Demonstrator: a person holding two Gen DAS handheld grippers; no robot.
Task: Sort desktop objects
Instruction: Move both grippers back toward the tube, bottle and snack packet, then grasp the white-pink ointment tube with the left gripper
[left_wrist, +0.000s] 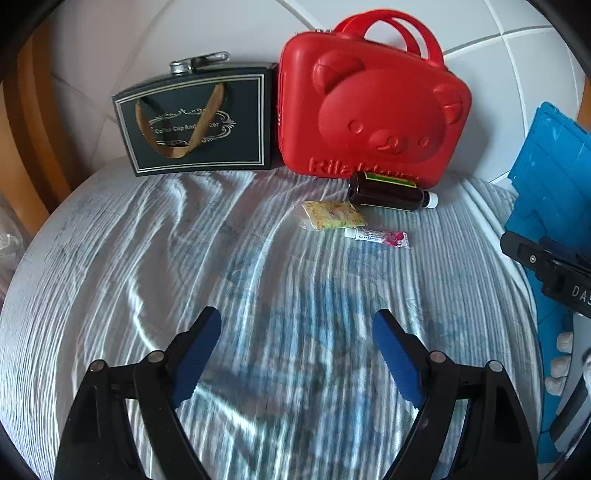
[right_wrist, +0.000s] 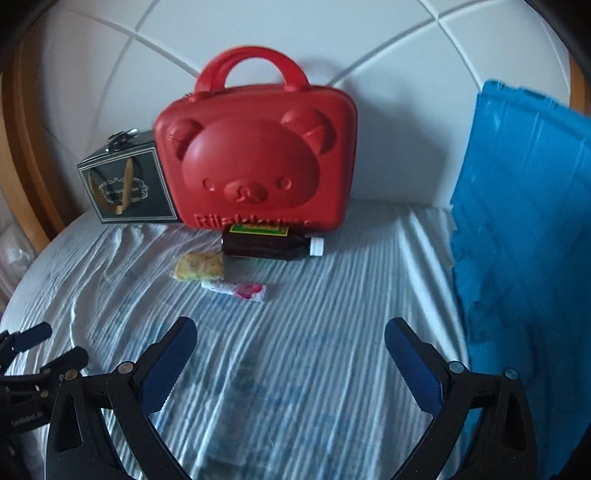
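Three small things are lying loose on the striped cloth (left_wrist: 147, 258): a brown bottle (left_wrist: 388, 194), a yellow packet (left_wrist: 332, 218) and a pink tube (left_wrist: 376, 237). They are sitting close together just in front of the red case (left_wrist: 369, 110), the bottle nearly touching its base. The case is standing shut against the white wall, and a black box (left_wrist: 195, 122) is standing just beside it. A blue crate (right_wrist: 524, 221) is leaning at the right edge.

The left gripper (left_wrist: 295, 354) and the right gripper (right_wrist: 291, 362) are both hanging over bare cloth, jaws spread wide, holding nothing, well short of the items.

Sorting is looking barely begun: nothing is being carried, the case is not yet opened, and all three items are waiting to be picked up.
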